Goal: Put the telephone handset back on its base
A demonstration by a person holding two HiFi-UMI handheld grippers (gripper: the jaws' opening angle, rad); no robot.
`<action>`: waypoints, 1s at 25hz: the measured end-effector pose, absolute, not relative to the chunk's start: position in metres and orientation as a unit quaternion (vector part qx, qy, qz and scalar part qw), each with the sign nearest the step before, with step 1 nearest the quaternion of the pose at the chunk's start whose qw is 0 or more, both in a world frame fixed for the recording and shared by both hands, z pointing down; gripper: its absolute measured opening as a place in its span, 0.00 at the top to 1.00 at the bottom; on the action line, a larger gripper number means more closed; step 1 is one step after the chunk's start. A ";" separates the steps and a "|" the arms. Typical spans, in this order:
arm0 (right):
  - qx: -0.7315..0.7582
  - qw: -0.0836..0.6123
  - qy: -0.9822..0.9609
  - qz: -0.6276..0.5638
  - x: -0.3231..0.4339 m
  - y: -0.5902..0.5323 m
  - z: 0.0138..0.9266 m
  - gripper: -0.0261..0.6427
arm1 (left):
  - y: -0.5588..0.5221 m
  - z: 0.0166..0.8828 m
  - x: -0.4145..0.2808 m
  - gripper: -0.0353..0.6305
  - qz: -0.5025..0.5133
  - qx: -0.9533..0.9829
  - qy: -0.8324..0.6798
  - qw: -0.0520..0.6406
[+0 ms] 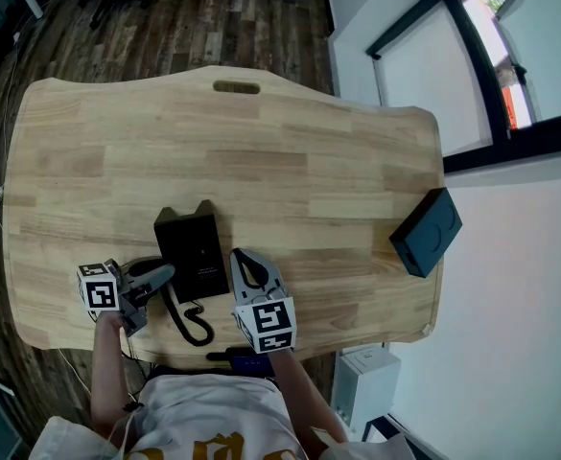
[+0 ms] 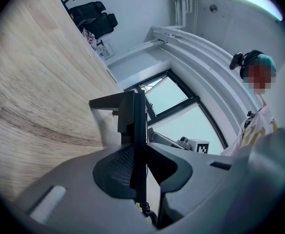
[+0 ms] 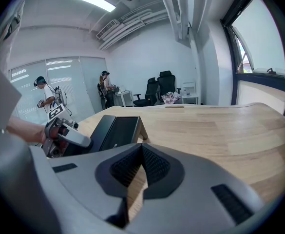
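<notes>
Widest thing first: the pale wooden table (image 1: pixel 309 151) fills the head view, with dark plank flooring (image 1: pixel 165 22) past its far edge and a black-framed window (image 1: pixel 472 65) off to the right. On the table's right edge sits a dark box (image 1: pixel 426 231), well apart from everything else.

Near the person's edge stands the black telephone base (image 1: pixel 194 242). The right gripper view shows it sloping up on a small leg at its far end.

Now the two grippers, each with its marker cube. The left claw (image 1: pixel 160 278) is right against the base's left side. Its own view shows the jaws pinching the black handset (image 2: pixel 140 145), seen edge-on as a thin dark blade caught between the pads. So the handset is in the left claw, just beside the base. Whether it touches the cradle, no view makes clear.

The right claw (image 1: pixel 246 262) hovers just right of the base, tips pressed together and carrying nothing. Only bare table wood shows through the slit below the pads.

Smallest item: the coiled black cord (image 1: pixel 192 326) loops on the table between the two grippers, close to the near edge. A curl of it shows under the handset in the left gripper view.
</notes>
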State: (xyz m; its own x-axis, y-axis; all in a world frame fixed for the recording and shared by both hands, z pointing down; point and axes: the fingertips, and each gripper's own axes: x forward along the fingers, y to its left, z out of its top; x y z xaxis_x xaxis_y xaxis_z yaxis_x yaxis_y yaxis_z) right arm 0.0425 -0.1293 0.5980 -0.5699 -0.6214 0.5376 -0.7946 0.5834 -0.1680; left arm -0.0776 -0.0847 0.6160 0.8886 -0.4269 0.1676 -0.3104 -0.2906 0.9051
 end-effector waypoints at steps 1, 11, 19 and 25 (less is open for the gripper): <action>0.410 0.217 -0.863 0.200 0.043 -0.129 0.599 0.95 | -0.085 0.616 -0.078 0.84 -0.053 0.802 -0.230 0.549; 0.410 0.219 -0.862 0.202 0.041 -0.132 0.602 0.95 | -0.086 0.617 -0.078 0.84 -0.059 0.799 -0.232 0.552; 0.404 0.221 -0.865 0.201 0.036 -0.133 0.604 0.95 | -0.086 0.619 -0.079 0.84 -0.072 0.797 -0.234 0.552; 0.404 0.223 -0.864 0.202 0.036 -0.134 0.605 0.95 | -0.087 0.621 -0.079 0.84 -0.080 0.789 -0.245 0.558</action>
State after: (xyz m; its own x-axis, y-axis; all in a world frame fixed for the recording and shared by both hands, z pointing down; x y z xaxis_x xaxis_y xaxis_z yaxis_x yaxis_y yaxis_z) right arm 0.0361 -0.1342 0.6050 -0.5744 -0.6073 0.5488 -0.7877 0.5924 -0.1688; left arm -0.0794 -0.0872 0.6214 0.8666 -0.4767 0.1472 -0.2973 -0.2565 0.9197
